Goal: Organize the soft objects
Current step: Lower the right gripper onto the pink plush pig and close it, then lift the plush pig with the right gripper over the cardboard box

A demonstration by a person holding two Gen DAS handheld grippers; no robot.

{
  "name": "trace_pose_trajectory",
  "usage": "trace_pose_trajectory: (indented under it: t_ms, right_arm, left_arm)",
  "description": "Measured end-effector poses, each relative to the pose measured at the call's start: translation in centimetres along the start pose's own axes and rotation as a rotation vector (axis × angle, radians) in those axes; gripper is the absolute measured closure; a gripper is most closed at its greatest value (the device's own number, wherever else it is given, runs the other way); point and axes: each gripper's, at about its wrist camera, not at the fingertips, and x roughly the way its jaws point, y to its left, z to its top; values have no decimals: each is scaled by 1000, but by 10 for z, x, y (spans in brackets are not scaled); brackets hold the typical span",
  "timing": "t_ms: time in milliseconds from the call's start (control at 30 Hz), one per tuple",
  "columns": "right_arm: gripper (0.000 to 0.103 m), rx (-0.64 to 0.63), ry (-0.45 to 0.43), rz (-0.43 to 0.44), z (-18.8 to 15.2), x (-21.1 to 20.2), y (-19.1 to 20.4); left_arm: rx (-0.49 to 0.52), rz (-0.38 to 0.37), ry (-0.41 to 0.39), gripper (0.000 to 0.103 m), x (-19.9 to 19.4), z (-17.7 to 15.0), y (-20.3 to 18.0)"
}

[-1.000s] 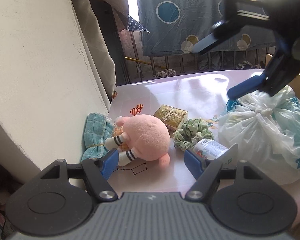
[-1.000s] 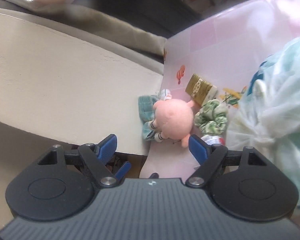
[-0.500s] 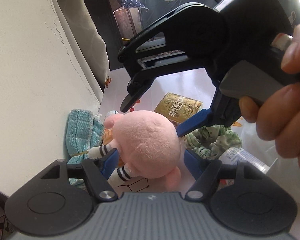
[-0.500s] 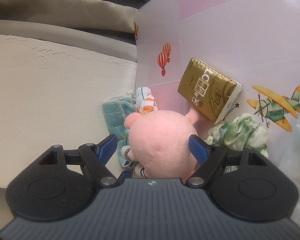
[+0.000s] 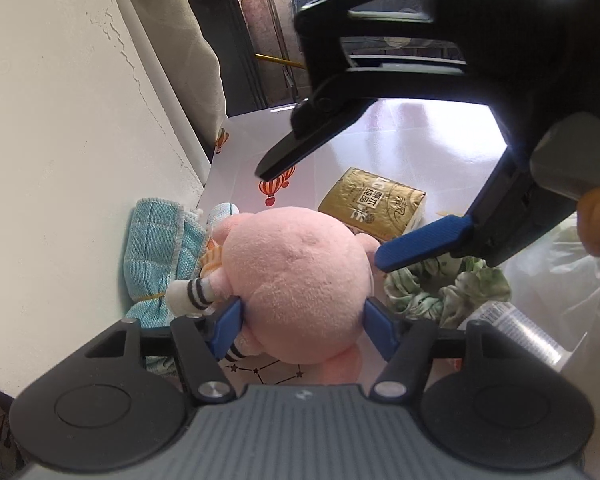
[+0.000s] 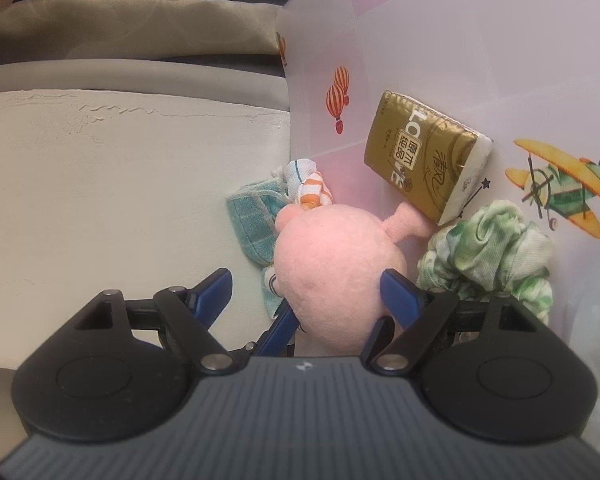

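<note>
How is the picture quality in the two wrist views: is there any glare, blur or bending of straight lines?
Left wrist view: strong glare on the glossy tabletop behind the gold tissue pack; the window at the top is blown out; the wall edge curves from the fisheye lens. Right wrist view: softer, even light, no blown-out glare; the pink plush toy and airplane sticker look sharp; the edges bend.

A cracked cream wall [image 5: 60, 152] ran along the table's [image 5: 412, 136] left edge. The glossy pink-and-white top bore balloon and plane prints. A beige curtain [image 5: 188, 48] hung past its far-left corner.
</note>
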Motion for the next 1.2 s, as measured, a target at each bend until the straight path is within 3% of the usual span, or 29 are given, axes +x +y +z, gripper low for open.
trace_pose_trajectory:
  t_ms: [267, 433, 867, 1200]
  right_arm:
    - [24, 23, -72, -96, 7, -1, -5]
    - [40, 60, -71, -121, 7, 14, -10]
    - [82, 109, -136, -79, 4, 11, -10]
    - [87, 16, -181, -32, -20, -19, 18]
  left_arm:
    - [-151, -139, 5, 39, -6, 1, 29]
    - [-181, -163, 3, 39, -5, 1, 35]
    - [-243, -213, -32, 39, -17, -6, 48]
    - [-266, -251, -94, 39, -51, -14, 56]
